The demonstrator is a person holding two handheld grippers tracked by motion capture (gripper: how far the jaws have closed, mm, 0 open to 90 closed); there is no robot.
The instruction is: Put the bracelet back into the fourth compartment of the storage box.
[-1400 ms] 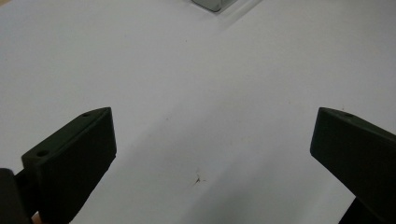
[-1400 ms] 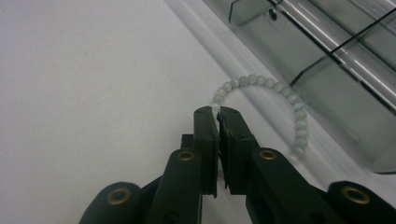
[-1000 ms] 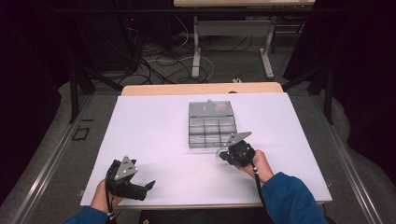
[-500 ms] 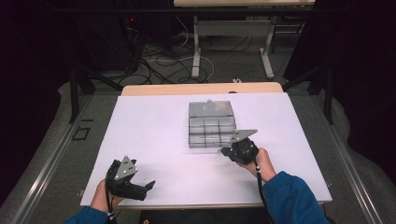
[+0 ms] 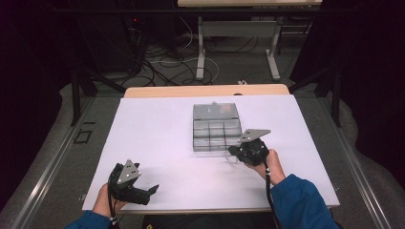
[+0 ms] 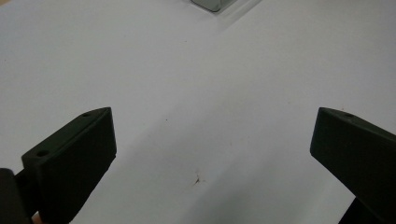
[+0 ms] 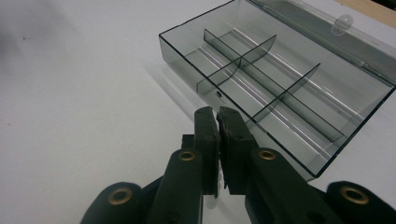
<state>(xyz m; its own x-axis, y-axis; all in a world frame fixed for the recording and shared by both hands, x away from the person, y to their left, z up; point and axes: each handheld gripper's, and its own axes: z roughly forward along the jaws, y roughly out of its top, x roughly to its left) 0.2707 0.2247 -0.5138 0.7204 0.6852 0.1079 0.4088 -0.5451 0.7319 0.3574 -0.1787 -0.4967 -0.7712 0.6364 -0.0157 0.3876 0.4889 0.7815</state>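
A clear grey compartment box (image 5: 216, 129) lies open mid-table, its lid folded back and its cells (image 7: 280, 100) bare. My right gripper (image 5: 233, 150) hovers just off the box's near right corner, jaws pressed shut. In the right gripper view its tips (image 7: 217, 112) sit just short of the box's near wall (image 7: 187, 51), and a thin pale sliver shows between them; I cannot tell what it is. My left gripper (image 5: 154, 190) rests at the front left of the table, wide open (image 6: 212, 135) over bare white surface, with a box corner (image 6: 212, 4) far ahead.
A white sheet (image 5: 157, 138) covers the table, with a wooden strip (image 5: 205, 90) at its far edge. A small dark speck (image 6: 197, 179) marks the sheet ahead of the left gripper. Table legs and cables (image 5: 200, 57) lie on the floor behind.
My right gripper has shifted slightly up and to the right, closer to the box's corner. The left gripper has stayed put.
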